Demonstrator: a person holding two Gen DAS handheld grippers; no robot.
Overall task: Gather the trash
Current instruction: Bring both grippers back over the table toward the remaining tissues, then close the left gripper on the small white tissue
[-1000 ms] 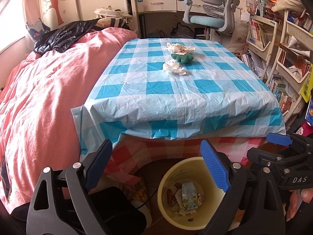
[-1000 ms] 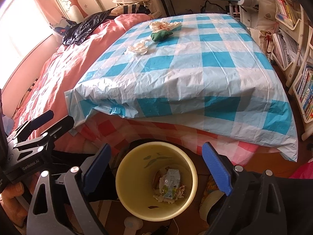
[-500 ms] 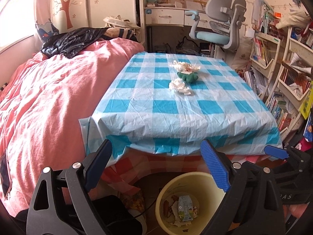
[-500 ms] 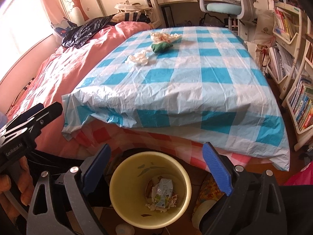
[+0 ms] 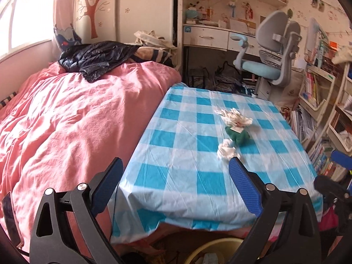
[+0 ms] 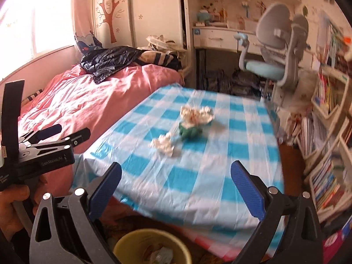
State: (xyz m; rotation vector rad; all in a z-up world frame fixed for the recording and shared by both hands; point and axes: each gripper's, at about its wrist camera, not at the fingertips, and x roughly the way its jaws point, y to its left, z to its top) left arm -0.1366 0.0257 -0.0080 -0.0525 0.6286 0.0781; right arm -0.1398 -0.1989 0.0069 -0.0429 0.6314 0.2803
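Jaws on both tools stand wide and empty; those of the right gripper [image 6: 176,189] have just been opening, nothing between them. Left gripper [image 5: 175,182] likewise released, holding nothing.

Progress: yellow bin [image 6: 151,247] on the floor at the table's near edge already holds some scraps, contents blurred. Left to collect, all out on the checked tablecloth [image 5: 176,176], well beyond the fingertips:
- small crumpled white tissue [image 5: 226,151], nearest, soft and wadded
- green crumpled lump [image 5: 238,135] just behind it, touching or nearly so
- larger ragged white paper wad [image 5: 235,118], stained, resting against the green lump's far side

Cloth is thin glossy plastic, blue and white squares, creased, draping over the edges. Pink quilt [image 5: 66,132] lies beside the table, rumpled.
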